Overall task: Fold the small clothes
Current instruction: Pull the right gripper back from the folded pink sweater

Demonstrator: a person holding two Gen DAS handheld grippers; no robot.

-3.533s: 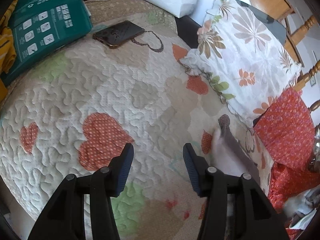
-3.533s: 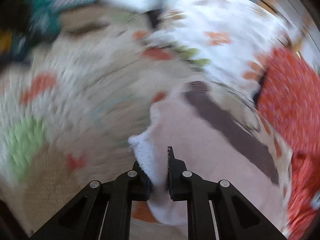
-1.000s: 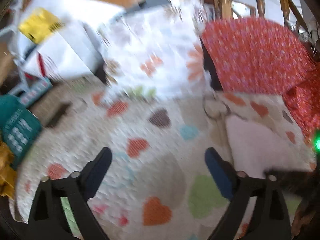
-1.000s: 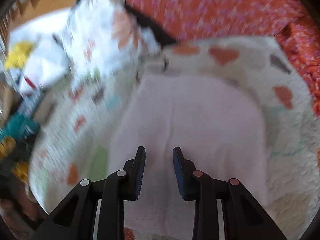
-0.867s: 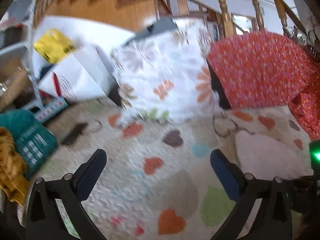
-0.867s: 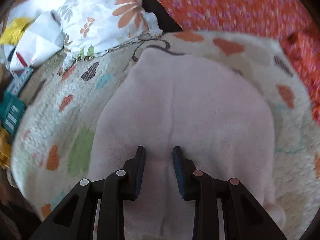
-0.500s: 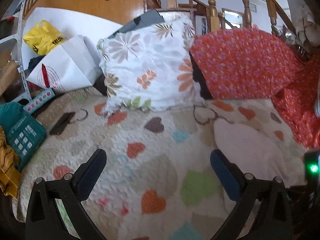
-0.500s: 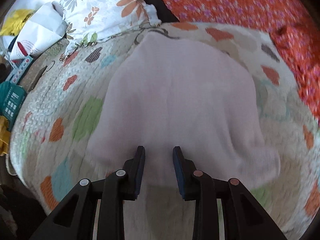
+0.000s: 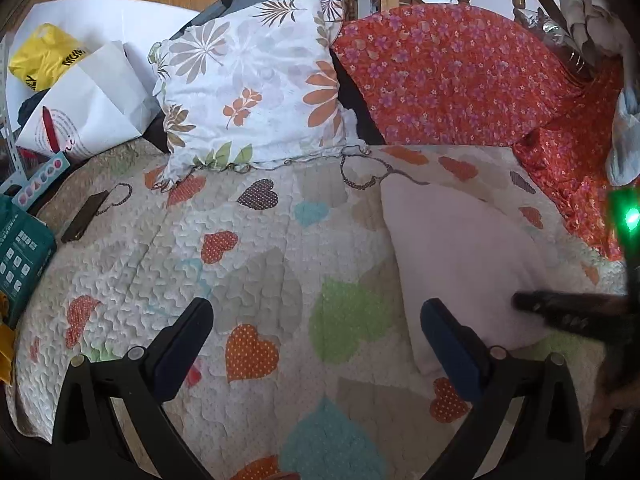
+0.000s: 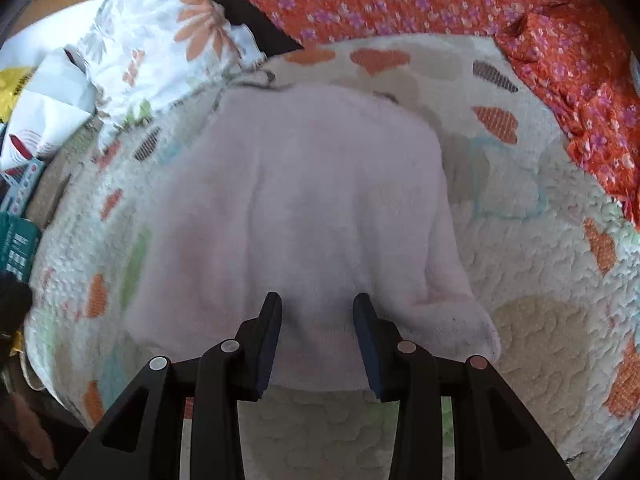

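Note:
A pale pink fleece garment (image 10: 312, 208) lies spread flat on the heart-patterned quilt (image 10: 532, 320). It also shows in the left wrist view (image 9: 464, 260), at the right. My right gripper (image 10: 318, 306) is open and empty, its jaws over the garment's near hem. My left gripper (image 9: 316, 318) is wide open and empty above bare quilt (image 9: 248, 264), left of the garment. The right gripper's black finger (image 9: 560, 304) shows at the right edge of the left wrist view, over the garment.
A floral cushion (image 9: 256, 92) and orange flowered fabric (image 9: 452, 76) stand at the back. A phone (image 9: 84, 216), a teal pack (image 9: 20, 256), a white paper bag (image 9: 88, 116) and a yellow bag (image 9: 44, 56) sit at the left.
My right gripper let go of the garment, which now lies spread flat, and its jaws have opened wider. My left gripper opened wider and swung toward the cushions.

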